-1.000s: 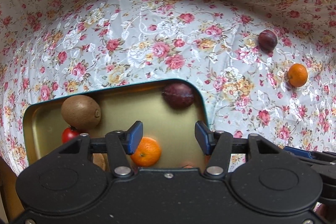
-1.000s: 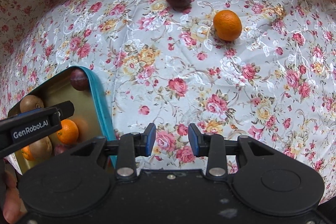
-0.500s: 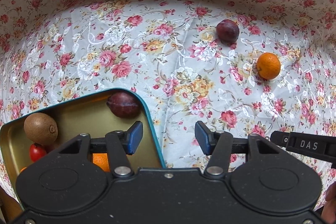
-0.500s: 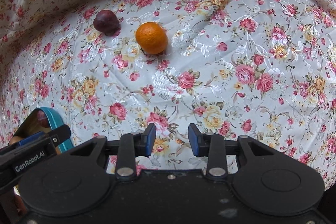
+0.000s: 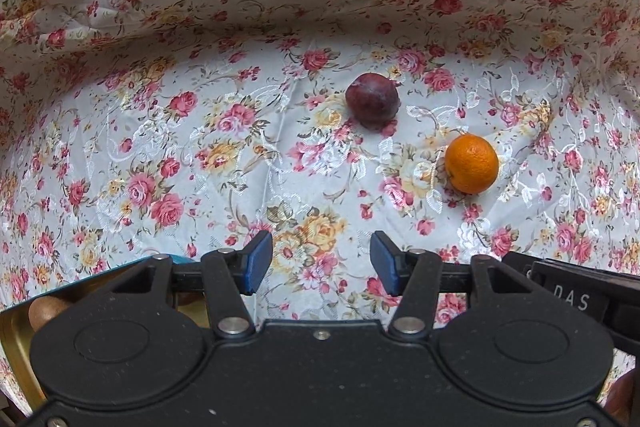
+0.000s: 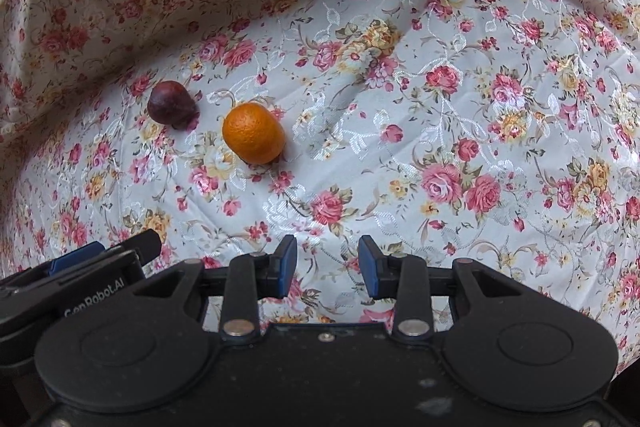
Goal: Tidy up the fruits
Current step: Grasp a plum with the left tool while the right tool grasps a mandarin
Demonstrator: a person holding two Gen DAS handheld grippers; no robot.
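Right now, both grippers are hanging over the flowered cloth (image 5: 224,163) with nothing between their fingers. The left gripper (image 5: 321,264) is holding its blue pads (image 5: 256,263) spread wide apart, and bare cloth is showing through the gap. The right gripper (image 6: 327,267) is also keeping its jaws apart, a little narrower, and is likewise gripping nothing.

Two fruits are lying loose on the cloth ahead of both grippers. The plum (image 5: 372,100) is sitting farther back, and the orange (image 5: 472,163) is resting near it, closer and to the right, apart from it. In the right wrist view the plum (image 6: 171,103) is showing at the left, with the orange (image 6: 253,133) just beside it but not touching.

At the lower left of the left wrist view, a corner of the gold tin (image 5: 16,337) with a teal rim is peeking out, and a kiwi (image 5: 46,311) is lying inside it, mostly hidden behind the gripper body
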